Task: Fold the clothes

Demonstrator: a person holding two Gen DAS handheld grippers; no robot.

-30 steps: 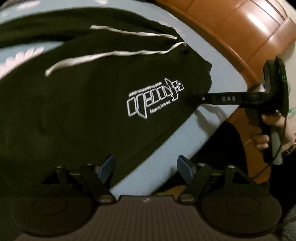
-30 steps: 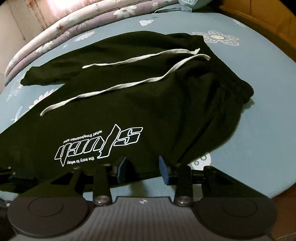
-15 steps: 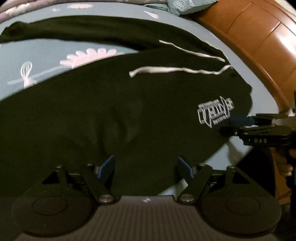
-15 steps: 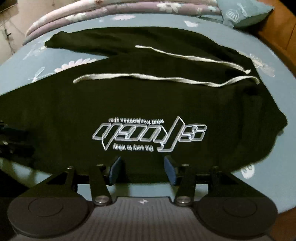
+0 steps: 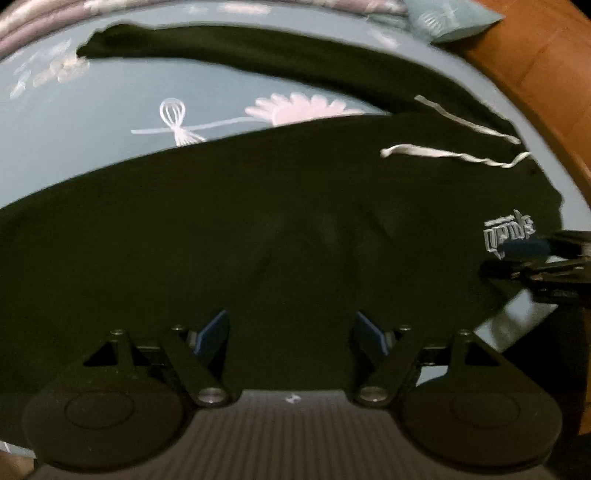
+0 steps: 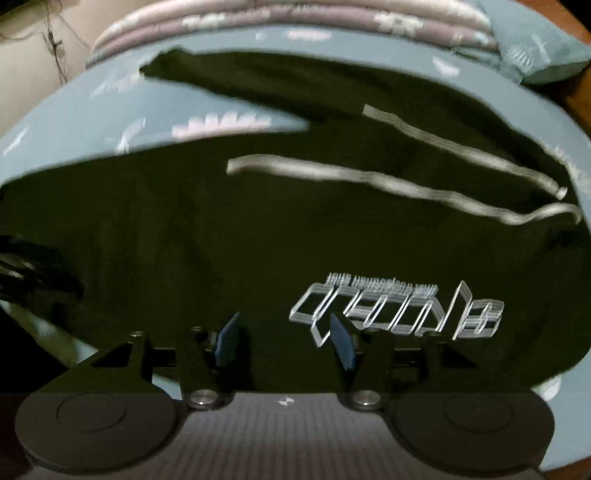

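Observation:
Black sweatpants (image 5: 258, 229) with white drawstrings (image 5: 443, 155) and a white printed logo (image 6: 399, 310) lie spread on a blue flowered bed sheet (image 5: 92, 122). My left gripper (image 5: 290, 332) is open, its blue pads over the near edge of the black cloth. My right gripper (image 6: 284, 339) is open too, over the near edge just left of the logo. The right gripper also shows at the right edge of the left wrist view (image 5: 532, 254), beside the logo. The left gripper shows dimly at the left edge of the right wrist view (image 6: 33, 269).
A rolled purple flowered quilt (image 6: 295, 18) lies along the far side of the bed. A teal pillow (image 6: 546, 55) sits at the far right corner. A wooden bed frame (image 5: 546, 85) runs along the right side.
Both cameras have swung left along the trousers. The logo and drawstrings shifted right in both views. The right gripper's jaws have opened wider. More of the far trouser leg and sheet shows.

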